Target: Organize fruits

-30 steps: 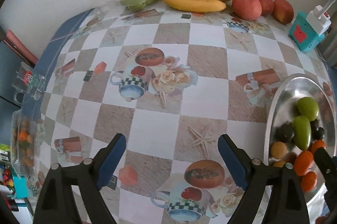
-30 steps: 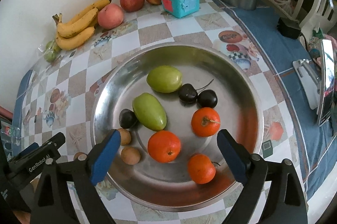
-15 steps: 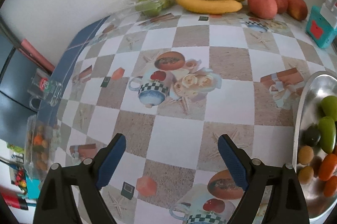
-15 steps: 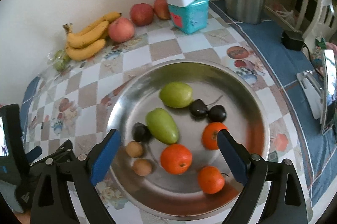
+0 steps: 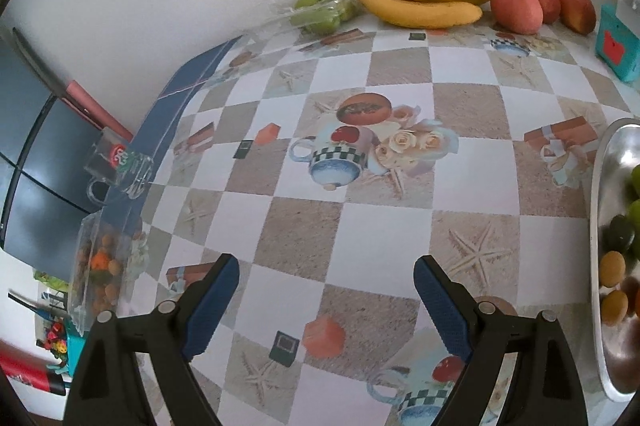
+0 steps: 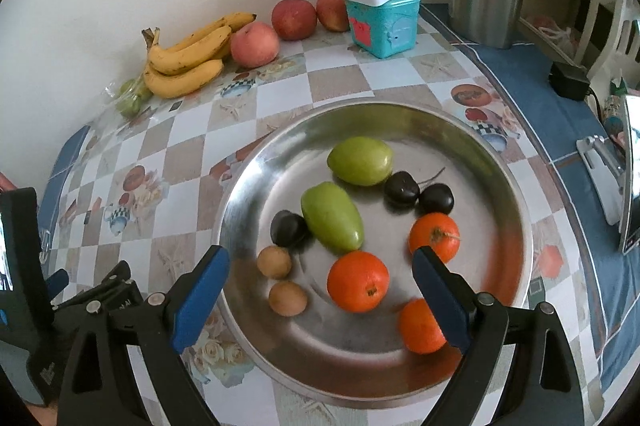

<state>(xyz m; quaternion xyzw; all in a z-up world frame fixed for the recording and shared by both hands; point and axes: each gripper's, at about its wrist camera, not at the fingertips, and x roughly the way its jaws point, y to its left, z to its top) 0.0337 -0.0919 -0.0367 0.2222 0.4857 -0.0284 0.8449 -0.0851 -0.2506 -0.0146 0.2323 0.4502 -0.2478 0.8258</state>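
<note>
Right tool (image 6: 320, 280) hangs low in the right wrist frame with its blue pads spread wide and nothing between them, poised over the near half of the steel tray (image 6: 516, 210). Left tool (image 5: 326, 300) is equally spread and empty; its own view shows only patterned table (image 5: 384, 234) ahead, with the tray's rim cut off at the far right edge, so the right tool is clearly the nearer one to the tray fruit.

Largest on the tray are two green fruits: one (image 6: 332, 217) at centre, its long axis running from upper left to lower right, and a rounder one (image 6: 360, 160) above it. Next come three oranges: one (image 6: 357, 281) sits almost exactly between the right tool's pads, just above the gap; another (image 6: 434, 237) is right of it, and the third (image 6: 418, 326) is partly hidden behind the right pad. Smaller still are three dark cherries, a pair (image 6: 418, 195) at upper right and a single (image 6: 289, 228) touching the long green fruit, then two small tan fruits (image 6: 280, 280) at lower left.

Judging by this layout, the centred orange is the likeliest pick: a short forward reach, pads closing across its round body.

Bananas (image 6: 188, 60) and apples (image 6: 280, 32) lie well apart along the wall, upper left.
</note>
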